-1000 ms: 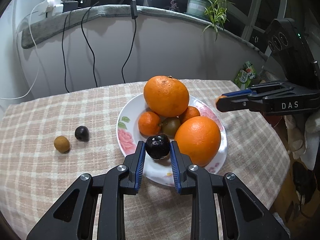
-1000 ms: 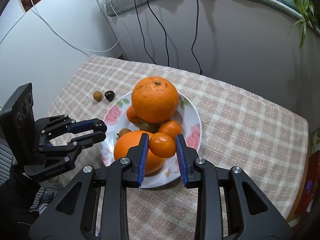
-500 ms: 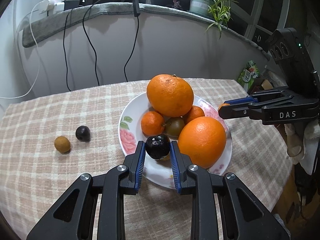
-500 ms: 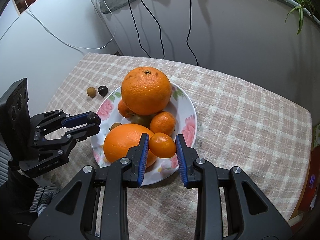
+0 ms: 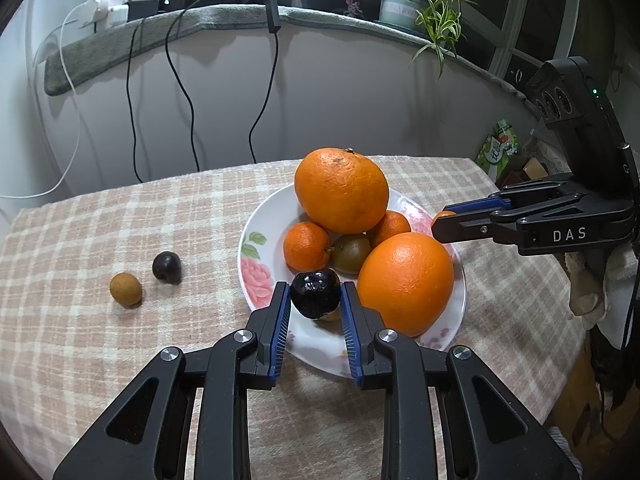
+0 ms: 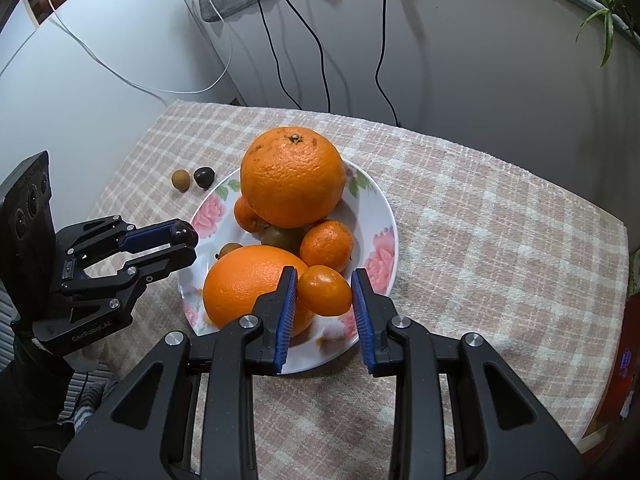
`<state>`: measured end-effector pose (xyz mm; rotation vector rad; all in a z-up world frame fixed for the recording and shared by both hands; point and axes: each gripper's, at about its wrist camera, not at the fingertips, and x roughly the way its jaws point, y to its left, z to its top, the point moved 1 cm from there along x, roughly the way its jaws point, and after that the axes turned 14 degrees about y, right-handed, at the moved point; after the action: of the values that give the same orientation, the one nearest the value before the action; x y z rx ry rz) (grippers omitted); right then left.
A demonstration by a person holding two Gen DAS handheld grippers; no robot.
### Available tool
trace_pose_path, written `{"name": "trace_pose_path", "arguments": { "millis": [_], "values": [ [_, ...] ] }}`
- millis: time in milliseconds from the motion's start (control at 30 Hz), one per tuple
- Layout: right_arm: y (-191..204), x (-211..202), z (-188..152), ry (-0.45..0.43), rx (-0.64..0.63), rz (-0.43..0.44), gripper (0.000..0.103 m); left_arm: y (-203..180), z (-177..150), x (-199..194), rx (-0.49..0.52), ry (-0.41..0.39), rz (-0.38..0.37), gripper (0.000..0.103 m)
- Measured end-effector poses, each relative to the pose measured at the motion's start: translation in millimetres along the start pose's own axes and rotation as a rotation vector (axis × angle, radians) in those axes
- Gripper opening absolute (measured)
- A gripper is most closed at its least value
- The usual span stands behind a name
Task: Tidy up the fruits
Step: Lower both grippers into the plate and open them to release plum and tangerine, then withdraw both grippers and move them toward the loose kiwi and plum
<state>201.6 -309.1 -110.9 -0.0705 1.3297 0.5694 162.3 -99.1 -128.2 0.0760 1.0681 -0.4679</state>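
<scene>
Hiding a small yellowish fruit [image 5: 331,315] — the left tool's [image 5: 315,294] dark plum [image 5: 315,293].

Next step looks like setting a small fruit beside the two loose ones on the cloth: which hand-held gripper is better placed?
Probably left. The left hand-held gripper holds a dark fruit matching the loose dark fruit, on its side of the plate.

Left gripper [image 5: 315,307] squeezing a shiny round black fruit [image 5: 315,294] over the near rim of a white flowered plate [image 5: 256,280] piled with oranges, checked tablecloth [image 5: 80,340] underneath
</scene>
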Motion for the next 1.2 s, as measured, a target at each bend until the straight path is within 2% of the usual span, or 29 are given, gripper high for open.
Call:
{"name": "trace_pose_path", "arguments": {
  "millis": [133,200,267,367,433,500,567,633,767,1200],
  "values": [
    [0,1,1,0.004,-0.001,-0.006,0.031,0,0,-1,0.002,-0.004,0.001,0.034],
    [0,0,1,-0.001,0.002,-0.017,0.044,0,0,-1,0.002,-0.006,0.003,0.038],
    [-1,0,1,-0.006,0.002,-0.016,0.053,0,0,-2,0.001,-0.009,0.005,0.045],
    [-1,-1,0,-0.012,-0.002,-0.014,0.054,-1,0,-3,0.001,-0.011,0.007,0.052],
    [0,-2,0,-0.014,-0.008,-0.015,0.055,-1,-1,-3,0.002,-0.014,0.011,0.062],
    [0,-2,0,-0.019,-0.011,-0.018,0.063,-3,-1,-4,0.002,-0.017,0.018,0.069],
    [1,-4,0,-0.028,-0.014,-0.023,0.071,-4,-1,-5,0.003,-0.020,0.028,0.070],
    [2,-6,0,-0.036,-0.020,-0.026,0.071,-4,0,-5,0.000,-0.019,0.046,0.080],
    [6,-7,1,-0.039,-0.028,-0.041,0.071,-5,0,-7,0.003,-0.022,0.087,0.081],
    [17,-12,6,-0.062,-0.040,-0.081,0.071,3,-3,-17,-0.004,-0.048,0.121,0.081]
  ]
}}
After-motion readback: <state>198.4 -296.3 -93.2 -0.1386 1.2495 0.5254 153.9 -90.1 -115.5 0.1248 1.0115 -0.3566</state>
